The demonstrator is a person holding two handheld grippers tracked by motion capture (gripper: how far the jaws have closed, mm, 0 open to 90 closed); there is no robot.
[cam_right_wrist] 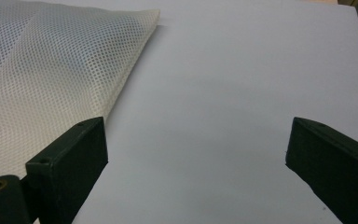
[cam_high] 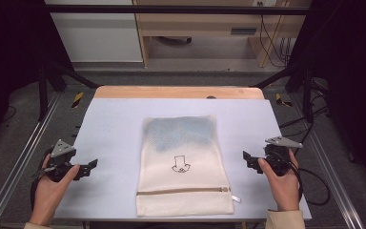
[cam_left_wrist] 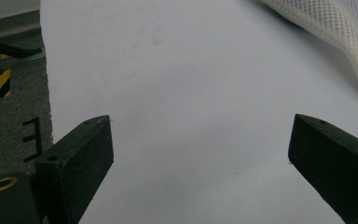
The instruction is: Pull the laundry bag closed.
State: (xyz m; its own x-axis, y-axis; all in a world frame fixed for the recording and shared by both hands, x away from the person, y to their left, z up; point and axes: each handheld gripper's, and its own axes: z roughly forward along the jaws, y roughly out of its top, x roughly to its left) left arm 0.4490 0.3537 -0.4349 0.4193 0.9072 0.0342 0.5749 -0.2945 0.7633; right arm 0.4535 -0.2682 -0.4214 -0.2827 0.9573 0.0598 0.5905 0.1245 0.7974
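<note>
A cream mesh laundry bag [cam_high: 183, 164] lies flat in the middle of the white table top [cam_high: 114, 119], its zipper [cam_high: 183, 191] running across the near end and a small dark drawing at its centre. Something bluish shows through the mesh at its far end. My left gripper [cam_high: 91, 165] rests at the table's left edge, open, with bare table between its jaws [cam_left_wrist: 200, 154]; the bag's edge [cam_left_wrist: 340, 32] lies off to its upper right. My right gripper [cam_high: 246, 158] is to the right of the bag, open, over bare table [cam_right_wrist: 198, 149], with the mesh bag [cam_right_wrist: 51, 70] beside its left jaw.
Metal rails [cam_high: 24, 157] run along both sides of the table, over grey carpet. A wooden strip [cam_high: 178, 92] borders the far edge of the table. Cables [cam_high: 314, 186] trail from the right gripper. Cabinets [cam_high: 195, 28] stand beyond the table.
</note>
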